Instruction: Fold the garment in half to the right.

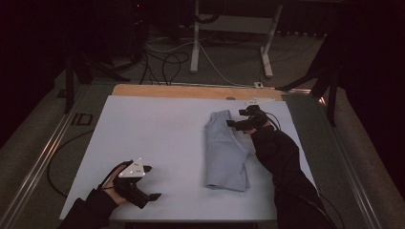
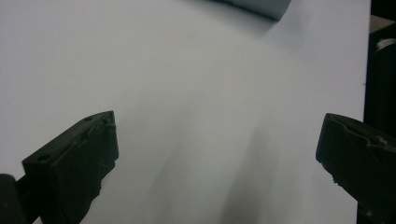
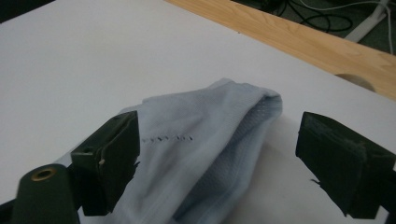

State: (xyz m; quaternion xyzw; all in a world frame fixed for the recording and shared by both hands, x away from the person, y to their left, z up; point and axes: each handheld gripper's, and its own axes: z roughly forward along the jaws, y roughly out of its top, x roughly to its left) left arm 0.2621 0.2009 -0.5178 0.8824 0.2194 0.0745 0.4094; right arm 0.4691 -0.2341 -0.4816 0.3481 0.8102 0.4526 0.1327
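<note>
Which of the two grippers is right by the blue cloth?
The right gripper, open at the far end of the folded light-blue cloth; the left gripper hovers over bare white board.

The worktop [image 1: 157, 143] lies bare across its whole 9 o'clock half, so a gripper could sweep there freely from the near edge to the far wooden strip [image 1: 191, 91]. The one obstacle is the folded light-blue cloth [image 1: 224, 150], stretched from 12 toward 6 o'clock just right of centre. The left gripper [image 1: 149, 182], jaws wide, has open surface ahead. The right gripper [image 1: 237, 118], jaws wide, straddles the cloth's far end; a narrow bare lane runs at 3 o'clock.
</note>
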